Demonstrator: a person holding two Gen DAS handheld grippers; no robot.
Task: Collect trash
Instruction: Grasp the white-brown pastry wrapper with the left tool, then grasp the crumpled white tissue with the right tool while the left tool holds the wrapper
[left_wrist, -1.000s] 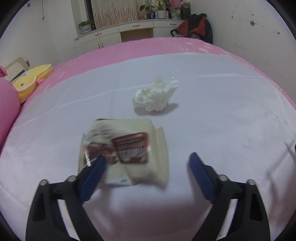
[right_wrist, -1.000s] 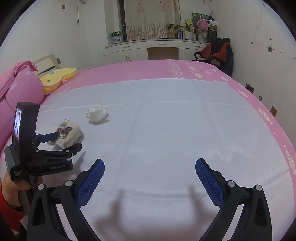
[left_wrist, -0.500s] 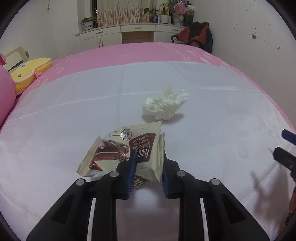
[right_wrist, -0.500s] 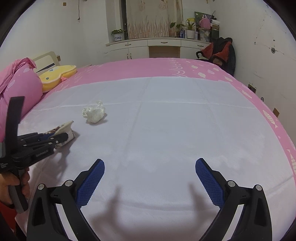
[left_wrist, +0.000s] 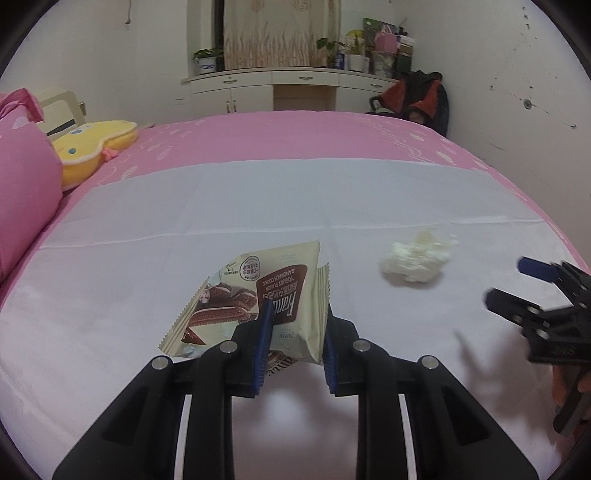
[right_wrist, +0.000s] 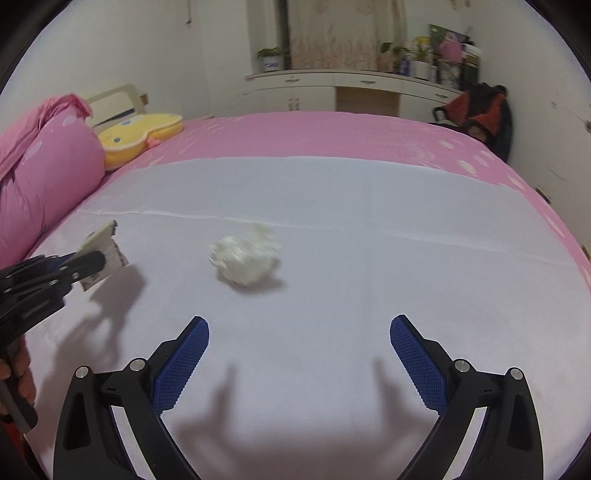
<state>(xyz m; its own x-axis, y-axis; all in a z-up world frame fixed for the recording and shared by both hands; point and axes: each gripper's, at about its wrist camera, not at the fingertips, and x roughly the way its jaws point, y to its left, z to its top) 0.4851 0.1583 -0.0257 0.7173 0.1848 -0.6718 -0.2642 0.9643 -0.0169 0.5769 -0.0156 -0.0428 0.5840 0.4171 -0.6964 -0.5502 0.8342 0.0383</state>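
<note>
Your left tongs (left_wrist: 295, 332) pinch the cookie wrapper (left_wrist: 258, 291) by its near edge, and it hangs lifted clear of the white sheet (left_wrist: 184, 206) on the bed. Your right tongs (right_wrist: 299, 362) are spread wide and empty, aimed at the crumpled tissue (right_wrist: 243, 258) lying ahead of them on the sheet, just right of the wrapper. To take it cleanly, I would bring the right tongs low and centred so one finger passes each side of the wad, then squeeze through its middle, not a loose flap. Keep the left grip firm; the wrapper's thin edge could slip out.
</note>
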